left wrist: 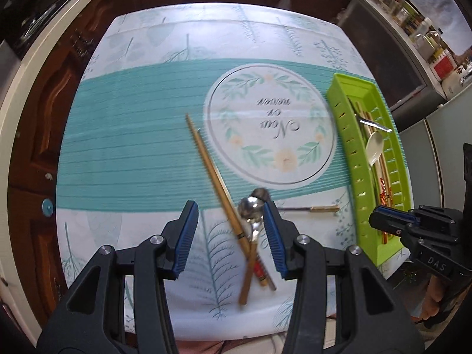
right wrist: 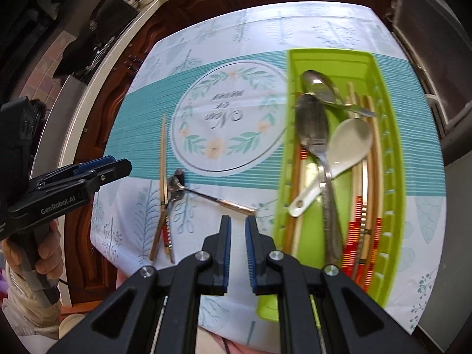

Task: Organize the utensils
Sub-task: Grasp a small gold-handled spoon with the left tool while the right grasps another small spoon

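Utensils not yet sorted lie in a crossed heap on the patterned tablecloth (left wrist: 141,135) at the near edge of the table: a long bamboo chopstick (left wrist: 211,174), a second chopstick with a red band (left wrist: 259,270), and two small metal spoons (left wrist: 250,206) whose bowls overlap, one thin handle (left wrist: 309,208) stretching toward the green tray (left wrist: 342,112); the left gripper (left wrist: 230,236) hovers over this heap with its jaws parted and nothing between them; the right gripper (right wrist: 237,250), jaws drawn nearly together and empty, hangs just beside the tray's near corner; the tray already holds metal spoons (right wrist: 314,126), a white ceramic spoon (right wrist: 346,147) and several chopsticks (right wrist: 371,183). The likely trouble is the tangle itself; jaws closing on one piece may catch its neighbour, so that a spoon lifts a chopstick with it and drops it off the table's near edge; the round, smooth chopstick could also roll or pivot out of a grip taken away from its middle; both views are motion-blurred, so a descent begun in haste may land beside the target; the two tools stand near each other by the tray, and a crossing reach could knock them together or nudge the tray.
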Available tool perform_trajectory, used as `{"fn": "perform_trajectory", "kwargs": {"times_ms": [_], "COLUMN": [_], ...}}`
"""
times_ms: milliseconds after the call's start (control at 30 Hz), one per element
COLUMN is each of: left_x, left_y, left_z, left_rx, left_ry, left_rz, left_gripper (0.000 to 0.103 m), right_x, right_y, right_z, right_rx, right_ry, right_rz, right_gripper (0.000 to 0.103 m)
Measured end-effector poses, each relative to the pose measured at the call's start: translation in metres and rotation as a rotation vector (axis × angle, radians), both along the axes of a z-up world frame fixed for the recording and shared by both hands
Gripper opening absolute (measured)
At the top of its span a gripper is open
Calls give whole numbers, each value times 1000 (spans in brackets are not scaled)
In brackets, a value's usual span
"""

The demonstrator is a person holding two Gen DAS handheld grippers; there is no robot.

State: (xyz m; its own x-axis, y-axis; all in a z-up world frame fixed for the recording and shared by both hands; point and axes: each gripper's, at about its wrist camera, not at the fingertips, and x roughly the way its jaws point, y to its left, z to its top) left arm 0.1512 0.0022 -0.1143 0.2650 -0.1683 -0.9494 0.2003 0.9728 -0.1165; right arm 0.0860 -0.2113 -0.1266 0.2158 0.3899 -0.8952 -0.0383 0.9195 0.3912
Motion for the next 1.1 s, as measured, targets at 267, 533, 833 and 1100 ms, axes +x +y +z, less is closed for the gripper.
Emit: {"fn": "perform_trajectory", "kwargs": {"times_ms": [267, 533, 833, 1100], "left_x": [-33, -48, -49, -43], "left_y": [2, -14, -21, -12], "left_z": [-39, -70, -78, -79], "left_rx": [1, 45, 53, 64], "left_ry": [83, 106, 129, 127], "left_rz": [-55, -126, -186, -163], "left_gripper": [42, 35, 33, 23], "right_x": [16, 33, 37, 39], "right_y": [53, 78, 74, 78], "right_z": [-18, -39, -50, -53], "right_rx": [-19, -96, -124, -143], "right_ry": [28, 26, 41, 31], "right_rz": [125, 231, 279, 301], "right_gripper": [10, 12, 12, 12]}}
